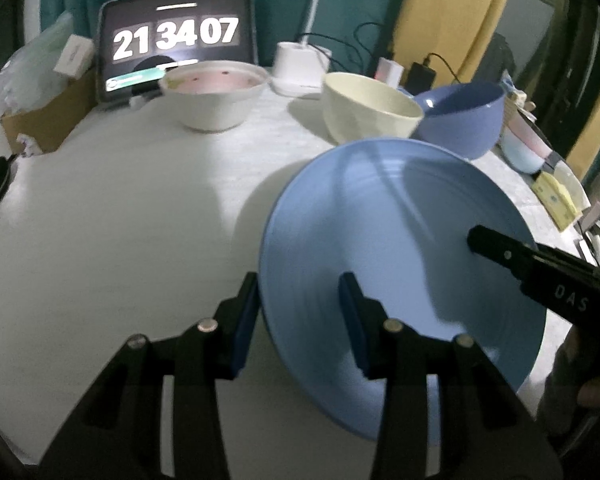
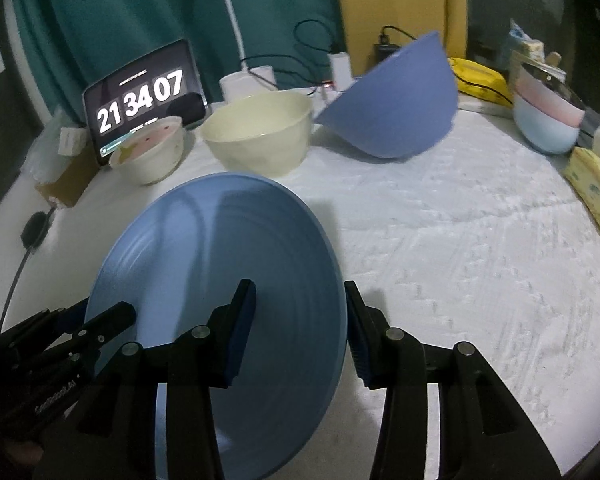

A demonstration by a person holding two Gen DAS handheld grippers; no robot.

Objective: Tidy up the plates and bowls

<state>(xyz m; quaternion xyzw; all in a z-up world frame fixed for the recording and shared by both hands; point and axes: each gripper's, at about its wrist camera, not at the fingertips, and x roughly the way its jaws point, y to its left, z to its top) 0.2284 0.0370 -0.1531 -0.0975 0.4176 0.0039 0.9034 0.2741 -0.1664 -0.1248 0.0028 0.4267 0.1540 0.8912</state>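
Note:
A light blue plate is tilted up above the white table, held from both sides; it also shows in the right wrist view. My left gripper straddles the plate's left rim, one finger on each face. My right gripper straddles the right rim the same way, and shows as a black finger in the left wrist view. A cream bowl, a blue bowl leaning on its side, and a white bowl with pink inside stand at the back.
A tablet clock stands at the back left beside a cardboard box. A white lamp base and cables lie behind the bowls. Stacked pink and pale blue bowls and yellow sponges sit at the right edge.

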